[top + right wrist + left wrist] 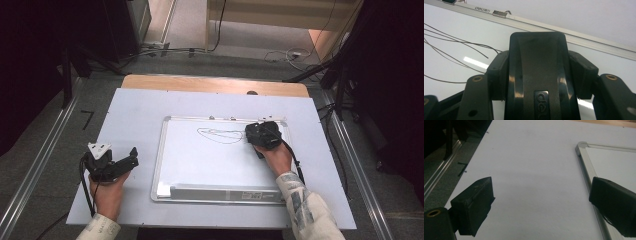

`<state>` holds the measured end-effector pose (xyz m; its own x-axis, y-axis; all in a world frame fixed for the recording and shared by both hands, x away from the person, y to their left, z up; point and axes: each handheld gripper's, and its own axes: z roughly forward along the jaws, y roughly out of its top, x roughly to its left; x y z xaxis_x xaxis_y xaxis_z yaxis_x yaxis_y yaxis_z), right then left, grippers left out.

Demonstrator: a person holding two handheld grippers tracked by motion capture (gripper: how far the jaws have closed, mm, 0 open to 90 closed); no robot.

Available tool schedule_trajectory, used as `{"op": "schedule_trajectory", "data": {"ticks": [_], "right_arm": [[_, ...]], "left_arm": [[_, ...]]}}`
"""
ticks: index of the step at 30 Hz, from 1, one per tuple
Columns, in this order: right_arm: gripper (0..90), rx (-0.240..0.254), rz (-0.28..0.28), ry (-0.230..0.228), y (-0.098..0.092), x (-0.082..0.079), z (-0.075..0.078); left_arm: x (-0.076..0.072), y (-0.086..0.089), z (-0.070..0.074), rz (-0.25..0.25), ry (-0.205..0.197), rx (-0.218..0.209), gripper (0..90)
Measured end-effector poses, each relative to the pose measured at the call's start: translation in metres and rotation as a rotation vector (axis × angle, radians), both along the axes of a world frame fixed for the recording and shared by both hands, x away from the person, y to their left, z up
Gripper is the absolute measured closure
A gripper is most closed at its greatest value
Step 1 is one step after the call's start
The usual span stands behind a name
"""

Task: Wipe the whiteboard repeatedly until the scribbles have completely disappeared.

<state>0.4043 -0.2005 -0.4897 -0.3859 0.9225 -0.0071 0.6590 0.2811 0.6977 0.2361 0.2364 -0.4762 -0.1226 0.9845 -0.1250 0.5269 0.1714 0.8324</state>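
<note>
A whiteboard (200, 165) with a silver frame lies flat on the white table top (135, 110). Thin dark pen loops (220, 135) are drawn in its upper part. My right gripper (261, 136) rests over the board's upper right, just right of the loops, shut on a black board eraser (536, 55). The right gripper (540, 75) clamps the eraser from both sides, with the pen lines (456, 43) to its left. My left gripper (131, 159) lies on the table left of the board. The left gripper (541, 195) is open with nothing between its jaws, and the board's corner (581, 146) sits ahead on the right.
A silver tray strip (225, 192) runs along the board's near edge. The table's wooden far edge (200, 82) shows beyond the white top. Metal rails (40, 165) flank the table, and cables (285, 55) and dark stands (340, 75) are on the floor behind.
</note>
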Motion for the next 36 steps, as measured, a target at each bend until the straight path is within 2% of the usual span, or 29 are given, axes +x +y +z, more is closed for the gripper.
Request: {"op": "schedule_trajectory", "data": {"ticks": [9, 16, 36], "right_arm": [[38.6, -0.010, 0.021, 0.001, 0.009, 0.000, 0.000], [38.6, 0.005, 0.030, 0.003, 0.014, 0.002, 0.000], [38.6, 0.001, 0.085, 0.005, 0.028, 0.001, 0.000]], "left_arm": [[0.000, 0.000, 0.000, -0.001, -0.001, 0.000, 6.1], [0.000, 0.000, 0.000, -0.002, -0.002, -0.001, 6.1], [0.001, -0.001, 0.000, -0.004, 0.000, -0.001, 6.1]]}}
